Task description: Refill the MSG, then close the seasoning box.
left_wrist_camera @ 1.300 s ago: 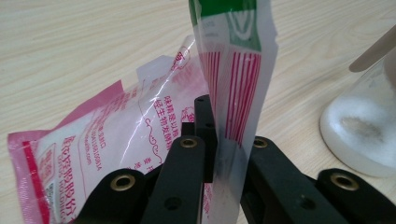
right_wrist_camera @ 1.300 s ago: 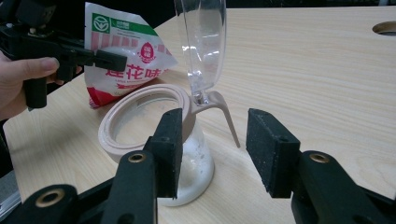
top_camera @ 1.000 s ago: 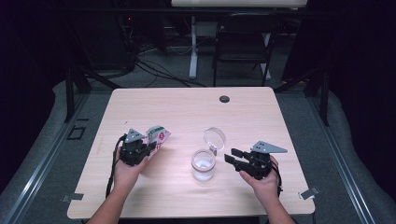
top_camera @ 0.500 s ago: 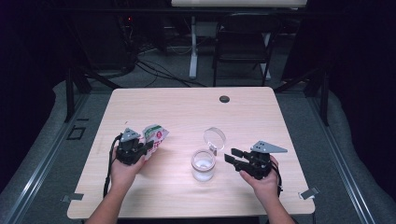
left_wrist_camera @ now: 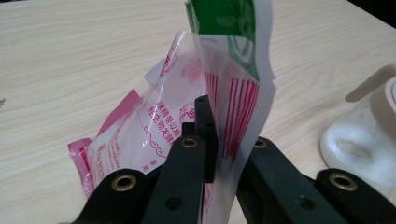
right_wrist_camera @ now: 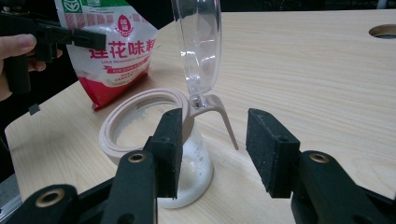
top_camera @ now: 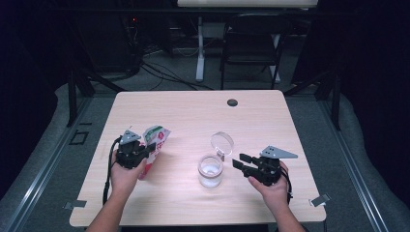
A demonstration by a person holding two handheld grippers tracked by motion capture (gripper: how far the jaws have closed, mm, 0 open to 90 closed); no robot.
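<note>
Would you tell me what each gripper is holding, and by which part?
The left gripper pinches the plastic pouch by its side edge; the right gripper is open, holding nothing, beside the jar.

We see a pale wooden counter point(top_camera: 193, 116); on it stand a glass jar point(top_camera: 211, 170) and a pink-and-green bag point(top_camera: 153, 147).

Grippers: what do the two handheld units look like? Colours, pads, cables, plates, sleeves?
Both are black. The left gripper carries a small grey three-cornered plate and trails a black cable along the forearm. The right gripper has a larger grey plate and a cable at the wrist. Each unit's own view shows brass-coloured pivot rivets and black rectangular pads, rough-textured on the right. Forearms bare, no sleeves.
</note>
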